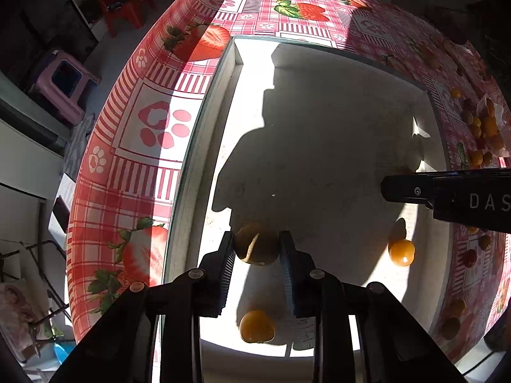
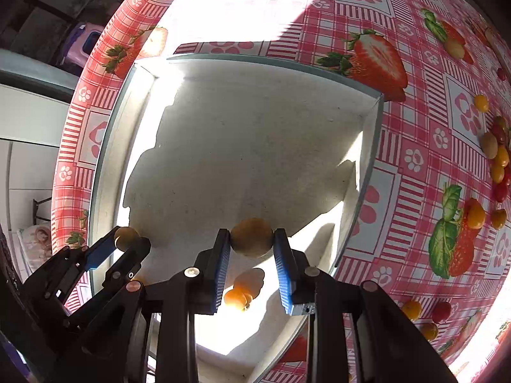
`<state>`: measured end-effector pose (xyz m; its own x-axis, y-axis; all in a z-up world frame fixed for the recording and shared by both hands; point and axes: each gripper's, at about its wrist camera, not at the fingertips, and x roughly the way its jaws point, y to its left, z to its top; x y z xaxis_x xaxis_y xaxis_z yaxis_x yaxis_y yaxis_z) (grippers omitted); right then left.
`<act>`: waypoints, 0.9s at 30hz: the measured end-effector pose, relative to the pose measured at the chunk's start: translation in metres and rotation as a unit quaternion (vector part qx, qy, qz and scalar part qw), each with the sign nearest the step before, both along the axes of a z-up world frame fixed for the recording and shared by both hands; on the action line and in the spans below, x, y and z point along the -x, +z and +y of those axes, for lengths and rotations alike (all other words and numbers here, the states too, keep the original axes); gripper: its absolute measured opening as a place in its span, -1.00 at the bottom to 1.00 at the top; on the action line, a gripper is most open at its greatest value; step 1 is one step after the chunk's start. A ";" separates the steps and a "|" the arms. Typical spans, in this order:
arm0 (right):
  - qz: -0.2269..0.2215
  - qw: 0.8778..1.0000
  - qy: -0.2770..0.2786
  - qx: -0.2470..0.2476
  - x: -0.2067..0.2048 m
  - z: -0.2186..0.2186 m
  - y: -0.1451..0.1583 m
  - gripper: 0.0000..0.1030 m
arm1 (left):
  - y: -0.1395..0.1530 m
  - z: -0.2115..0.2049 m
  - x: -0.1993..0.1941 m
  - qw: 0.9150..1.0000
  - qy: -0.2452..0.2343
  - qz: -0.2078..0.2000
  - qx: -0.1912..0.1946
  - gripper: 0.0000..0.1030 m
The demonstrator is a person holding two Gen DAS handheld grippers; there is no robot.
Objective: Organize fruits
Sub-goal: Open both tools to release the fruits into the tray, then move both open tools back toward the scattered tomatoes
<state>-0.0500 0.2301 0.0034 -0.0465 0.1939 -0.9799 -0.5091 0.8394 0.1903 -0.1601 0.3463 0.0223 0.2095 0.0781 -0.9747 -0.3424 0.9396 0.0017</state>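
Tablecloth (image 1: pixel 153 166): glossy, smooth sheet, looks like oilcloth or plastic, printed in red check with strawberries and paw marks.
Tray (image 2: pixel 105 159): white, matt, card-like walls; the floor is faintly speckled and slightly rough.
Left gripper (image 1: pixel 257 249) and right gripper (image 2: pixel 252 245): black matt plastic bodies, round metal-looking pins, blue ribbed pads.
Held brownish fruit (image 1: pixel 255 247), (image 2: pixel 252 237): dull, matt skin.
Orange fruits on the tray floor (image 1: pixel 401 252): smooth, shiny, translucent-looking skin.
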 end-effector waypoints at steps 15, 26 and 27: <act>-0.013 0.999 -0.025 -0.039 0.001 -0.013 0.026 0.54 | 0.011 -0.011 -0.003 0.999 -0.026 0.007 -0.032 0.31; -0.011 0.989 -0.139 -0.042 0.004 -0.116 0.048 0.54 | 0.042 -0.070 -0.019 0.995 -0.098 -0.014 -0.021 0.31; -0.011 0.988 -0.150 -0.038 0.007 -0.128 0.048 0.54 | 0.045 -0.077 -0.023 0.994 -0.108 -0.019 -0.017 0.31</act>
